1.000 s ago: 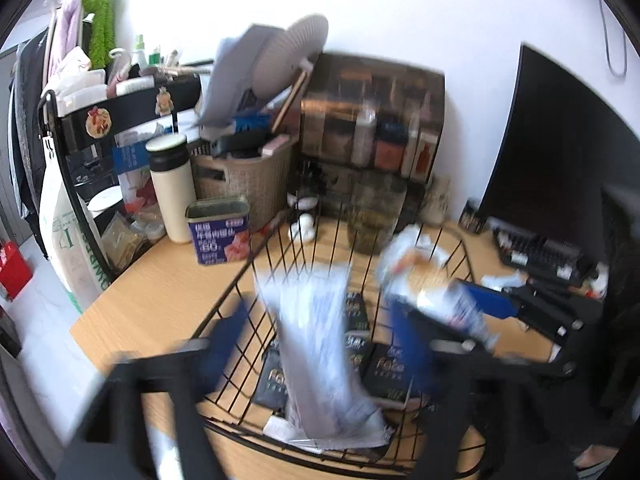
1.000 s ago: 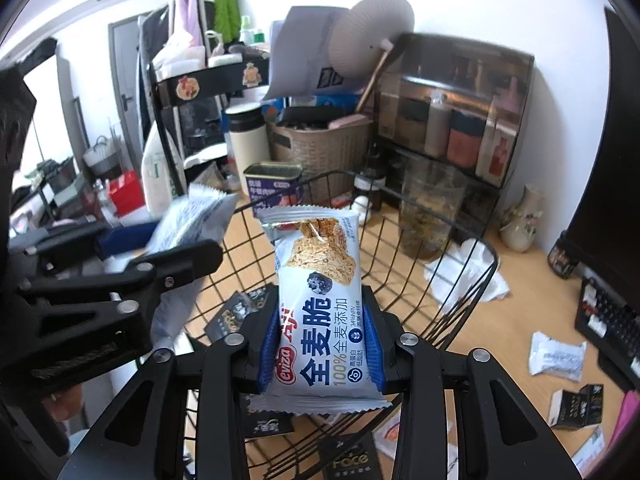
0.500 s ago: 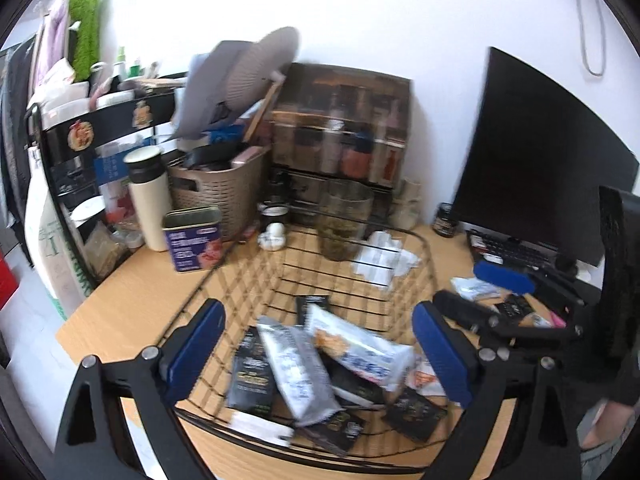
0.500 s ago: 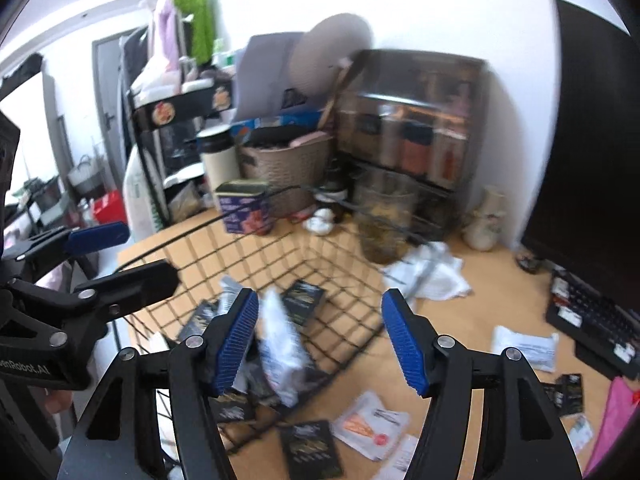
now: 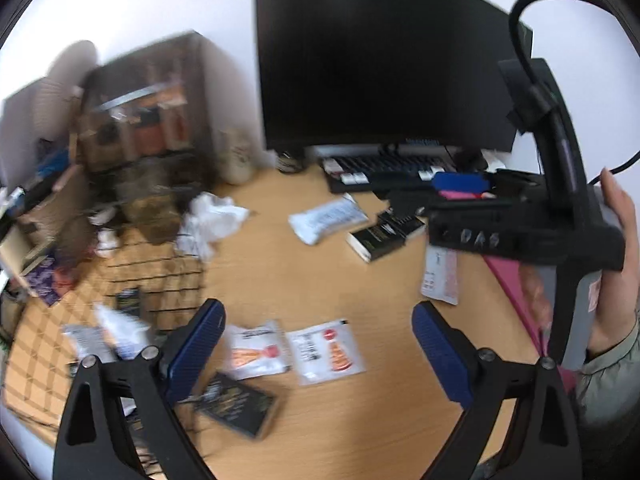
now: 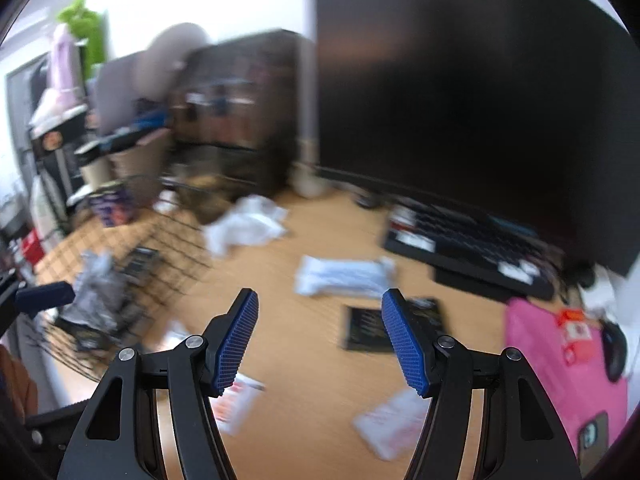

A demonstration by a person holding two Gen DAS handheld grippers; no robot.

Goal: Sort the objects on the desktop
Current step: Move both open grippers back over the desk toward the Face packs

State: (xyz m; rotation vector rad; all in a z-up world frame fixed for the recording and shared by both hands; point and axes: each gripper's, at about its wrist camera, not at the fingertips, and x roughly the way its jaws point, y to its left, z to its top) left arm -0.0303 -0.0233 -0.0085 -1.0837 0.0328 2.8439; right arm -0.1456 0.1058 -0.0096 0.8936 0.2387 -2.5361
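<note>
Left wrist view: left tongs [image 5: 316, 344] released, empty, above two white sachets [image 5: 294, 350] on the table [image 5: 304, 264]; wire basket [image 5: 160, 276] with packets at left; white snack packet [image 5: 326, 218] farther off. Right wrist view: right tongs [image 6: 320, 338] released, nothing between; white snack packet [image 6: 342, 278] just beyond, black box [image 6: 370, 326] near right.

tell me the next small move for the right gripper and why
Probably ease the right gripper forward and down onto the white snack packet on the wooden desk. Its jaws stand open with nothing between them, the packet lies loose just ahead of them, and the black wire basket at left already holds other packets.
</note>
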